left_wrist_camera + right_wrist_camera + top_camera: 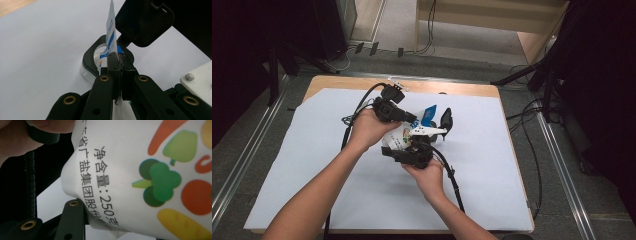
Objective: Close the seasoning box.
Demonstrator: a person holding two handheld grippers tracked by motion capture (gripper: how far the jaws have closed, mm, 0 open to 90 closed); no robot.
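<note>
A white bag printed with vegetables and black text hangs over the middle of the table, tilted toward a black-rimmed clear jar. The jar's black lid stands open. My left gripper comes in from the left and is shut on the bag's blue-and-white top edge; its pads pinch the film flat. My right gripper holds the bag's body from below. In the right gripper view the bag covers one jaw, and the other finger lies against its side.
A white sheet covers the wooden table. A black cable trails from the right gripper toward the front edge. Black stand legs and cables lie on the floor at the right.
</note>
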